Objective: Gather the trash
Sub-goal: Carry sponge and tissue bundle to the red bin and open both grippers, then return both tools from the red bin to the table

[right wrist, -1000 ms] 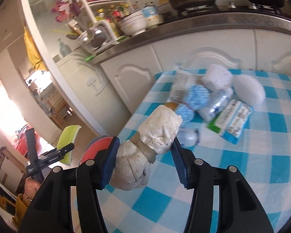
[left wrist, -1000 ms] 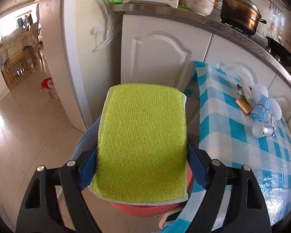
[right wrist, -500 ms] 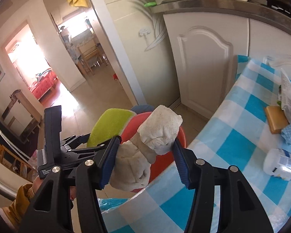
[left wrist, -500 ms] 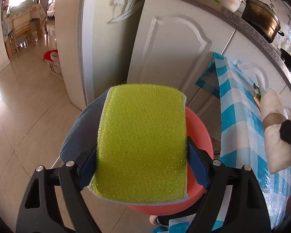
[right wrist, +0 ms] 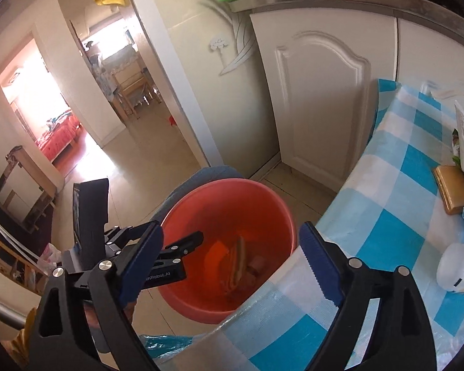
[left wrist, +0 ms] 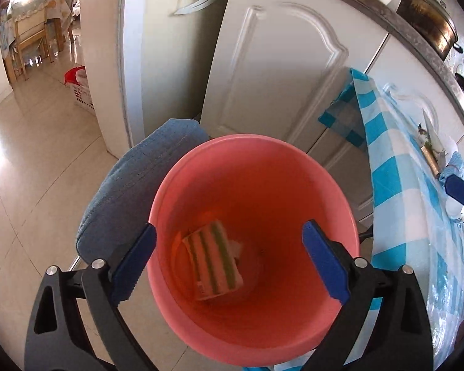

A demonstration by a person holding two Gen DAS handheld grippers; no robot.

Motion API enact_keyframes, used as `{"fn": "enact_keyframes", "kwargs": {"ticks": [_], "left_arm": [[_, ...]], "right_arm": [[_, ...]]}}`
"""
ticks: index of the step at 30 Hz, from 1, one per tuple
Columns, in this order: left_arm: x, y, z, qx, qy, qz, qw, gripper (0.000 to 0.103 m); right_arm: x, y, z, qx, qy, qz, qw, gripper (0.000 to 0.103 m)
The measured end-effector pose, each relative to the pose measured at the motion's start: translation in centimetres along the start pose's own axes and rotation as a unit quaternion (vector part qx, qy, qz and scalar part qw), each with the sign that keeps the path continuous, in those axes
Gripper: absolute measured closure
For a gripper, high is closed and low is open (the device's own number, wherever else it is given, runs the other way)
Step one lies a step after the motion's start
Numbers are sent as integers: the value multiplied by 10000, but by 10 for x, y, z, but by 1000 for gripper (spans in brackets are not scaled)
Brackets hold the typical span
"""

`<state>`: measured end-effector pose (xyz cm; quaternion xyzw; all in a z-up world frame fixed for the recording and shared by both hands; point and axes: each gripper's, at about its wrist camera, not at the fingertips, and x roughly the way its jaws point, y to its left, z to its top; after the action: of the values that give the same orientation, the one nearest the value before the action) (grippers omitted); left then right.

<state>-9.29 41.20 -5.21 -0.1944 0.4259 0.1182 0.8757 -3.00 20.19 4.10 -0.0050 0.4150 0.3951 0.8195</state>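
Bucket, red plastic, is being viewed from above by both cameras, beside the checked tablecloth. Left gripper is being held over its mouth, jaws apart, nothing between them. Right gripper likewise is being held spread and empty. Sponge is lying at the bucket's bottom. Small bottle is resting on the cloth.

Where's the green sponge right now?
The sponge lies at the bottom of the red bucket, directly below the open left gripper, in the left wrist view; the bucket stands beside the checkered table.

Left hand-held gripper spread wide, right hand-held gripper likewise
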Motion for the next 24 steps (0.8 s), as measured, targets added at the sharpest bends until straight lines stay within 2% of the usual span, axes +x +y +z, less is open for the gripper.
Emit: {"fn": "enact_keyframes", "kwargs": {"ticks": [5, 8, 10, 14, 19, 24], "left_arm": [[-19, 2, -2, -287, -466, -24, 9985, 7], [-31, -4, 0, -405, -608, 39, 9973, 7], [-43, -16, 4, -226, -798, 230, 9963, 7], [-68, -53, 11, 477, -1251, 626, 9890, 7], [-92, -101, 17, 942, -1478, 695, 9821, 7], [-107, -141, 20, 1245, -1627, 883, 9748, 7]], "right_arm": [[-25, -29, -6, 491, -342, -19, 9982, 11], [-43, -46, -13, 642, -666, -249, 9954, 11], [-56, -56, -21, 735, -871, -411, 9926, 11], [-76, -78, -28, 923, -1219, -715, 9857, 9], [-103, -98, -35, 922, -1511, -1053, 9786, 7], [-139, -109, -44, 782, -2023, -1406, 9660, 5]]}}
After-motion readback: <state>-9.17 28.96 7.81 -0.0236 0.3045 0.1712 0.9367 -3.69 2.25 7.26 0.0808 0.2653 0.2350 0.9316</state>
